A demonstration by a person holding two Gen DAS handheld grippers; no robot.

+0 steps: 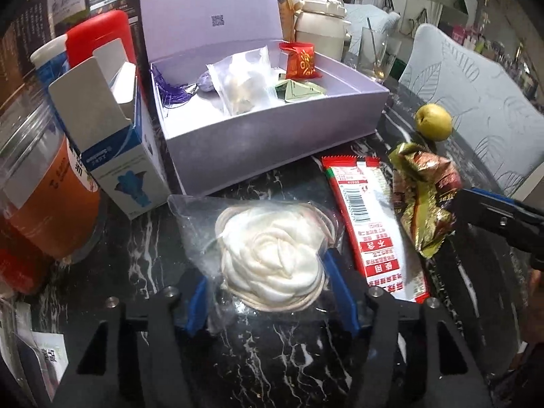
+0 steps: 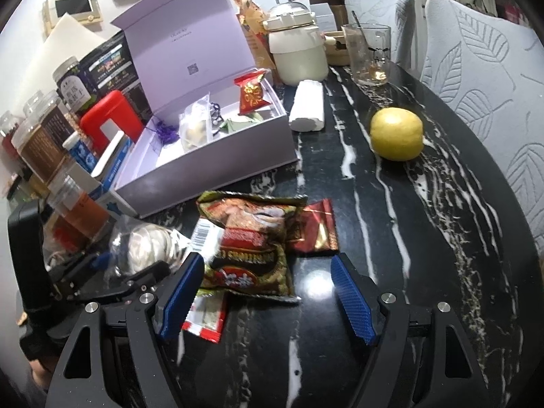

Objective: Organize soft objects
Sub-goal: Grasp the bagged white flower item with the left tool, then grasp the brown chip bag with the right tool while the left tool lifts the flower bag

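A clear bag holding a white fabric rose (image 1: 272, 255) lies on the black marble table (image 1: 272, 357), in front of the open lilac box (image 1: 272, 142). My left gripper (image 1: 265, 268) is shut on this bag, its blue pads pressing both sides. A crumpled green-gold snack packet (image 2: 248, 255) lies against the left finger of my right gripper (image 2: 268, 261), which stands open; its other finger is well clear of the packet. Under the packet lies a long red-and-white sachet (image 1: 370, 224), and a dark red packet (image 2: 316, 231) sits beside it. The box holds several small pouches.
A yellow fruit (image 2: 396, 134) and a rolled white cloth (image 2: 306, 105) lie to the right of the box. A blue-and-white carton (image 1: 119, 156), jars and a red container crowd the left. A white pot (image 2: 295, 54) and a glass (image 2: 369, 54) stand behind. Padded chairs line the right edge.
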